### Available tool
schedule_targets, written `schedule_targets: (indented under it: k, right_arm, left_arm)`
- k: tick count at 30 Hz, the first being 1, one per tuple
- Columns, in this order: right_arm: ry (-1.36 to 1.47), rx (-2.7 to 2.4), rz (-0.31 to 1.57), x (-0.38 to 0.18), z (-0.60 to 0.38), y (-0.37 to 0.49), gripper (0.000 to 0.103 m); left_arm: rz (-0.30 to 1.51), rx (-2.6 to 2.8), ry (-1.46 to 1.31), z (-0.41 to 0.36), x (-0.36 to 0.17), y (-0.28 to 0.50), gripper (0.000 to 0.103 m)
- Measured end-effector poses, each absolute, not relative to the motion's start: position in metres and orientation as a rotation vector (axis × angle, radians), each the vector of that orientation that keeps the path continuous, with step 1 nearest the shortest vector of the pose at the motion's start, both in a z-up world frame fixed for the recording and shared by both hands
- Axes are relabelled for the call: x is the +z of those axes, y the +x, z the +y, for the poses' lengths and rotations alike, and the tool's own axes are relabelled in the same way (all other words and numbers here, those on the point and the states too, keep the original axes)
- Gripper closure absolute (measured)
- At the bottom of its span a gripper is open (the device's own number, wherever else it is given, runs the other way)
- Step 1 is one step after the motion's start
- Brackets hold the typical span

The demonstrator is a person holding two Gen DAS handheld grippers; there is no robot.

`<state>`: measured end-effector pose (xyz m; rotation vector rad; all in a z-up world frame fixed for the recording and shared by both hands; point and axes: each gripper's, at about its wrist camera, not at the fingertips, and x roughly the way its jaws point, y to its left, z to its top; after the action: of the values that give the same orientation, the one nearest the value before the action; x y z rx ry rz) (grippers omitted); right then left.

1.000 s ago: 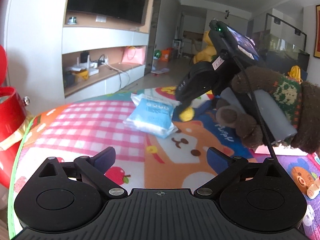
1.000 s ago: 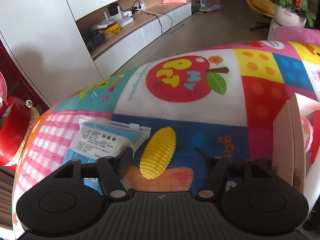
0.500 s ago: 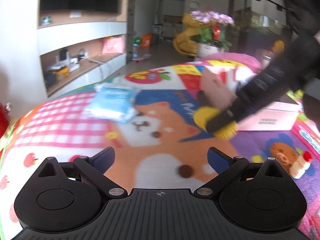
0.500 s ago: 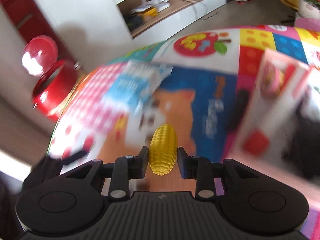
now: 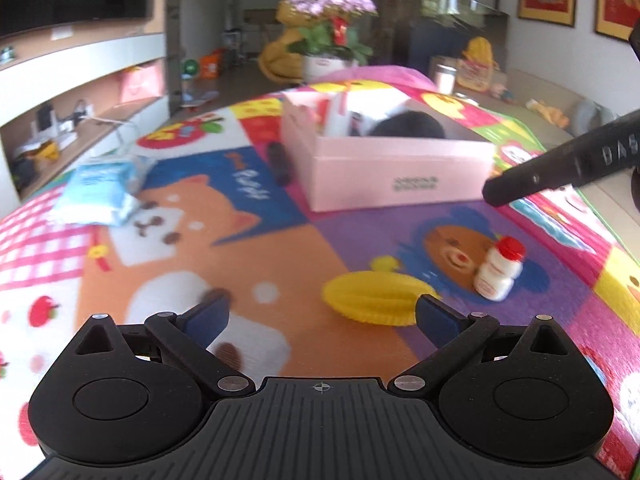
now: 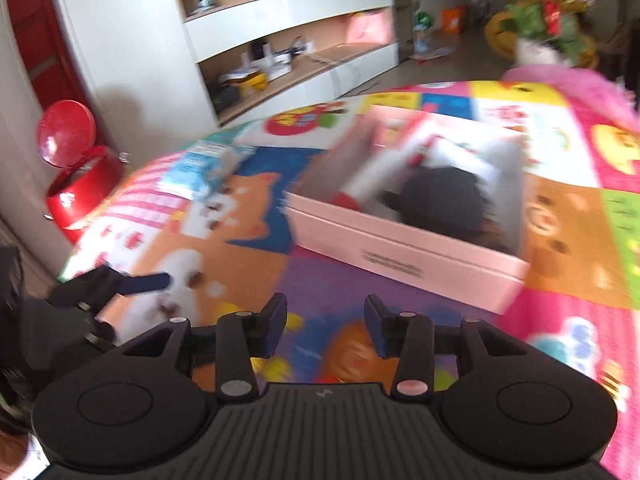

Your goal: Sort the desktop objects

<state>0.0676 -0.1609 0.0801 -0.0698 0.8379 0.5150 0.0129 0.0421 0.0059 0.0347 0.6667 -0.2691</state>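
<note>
Corn (image 5: 370,298) loose in left view only; both jaws open, empty, right's just reopened.

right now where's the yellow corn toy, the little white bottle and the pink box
yellow corn toy (image 5: 370,300), left wrist view, middle of its ribbed body
little white bottle (image 5: 496,278), left wrist view, its white belly
pink box (image 5: 400,182), left wrist view, its front wall

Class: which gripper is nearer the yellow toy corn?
Left. The left gripper hovers right over the corn; the right gripper sits nearer the pink box.
</note>
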Motion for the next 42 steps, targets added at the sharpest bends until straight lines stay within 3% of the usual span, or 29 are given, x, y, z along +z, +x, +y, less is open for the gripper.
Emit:
schedule_targets:
  k: [18, 27, 42]
  right_arm:
    - [-0.232, 0.533, 0.682, 0.046, -0.176, 0.006, 0.054]
    - [-0.253, 0.555, 0.772, 0.020, -0.174, 0.009, 0.054]
    - [-0.182, 0.371, 0.744, 0.007, -0.196, 0.075, 0.049]
  left_arm:
    - [0.675, -0.296, 0.105, -0.002, 0.000, 0.018, 0.001]
    - [0.698, -0.243, 0.114, 0.009, -0.004, 0.014, 0.001]
    - [0.724, -0.224, 0.062, 0.017, -0.006, 0.018, 0.000]
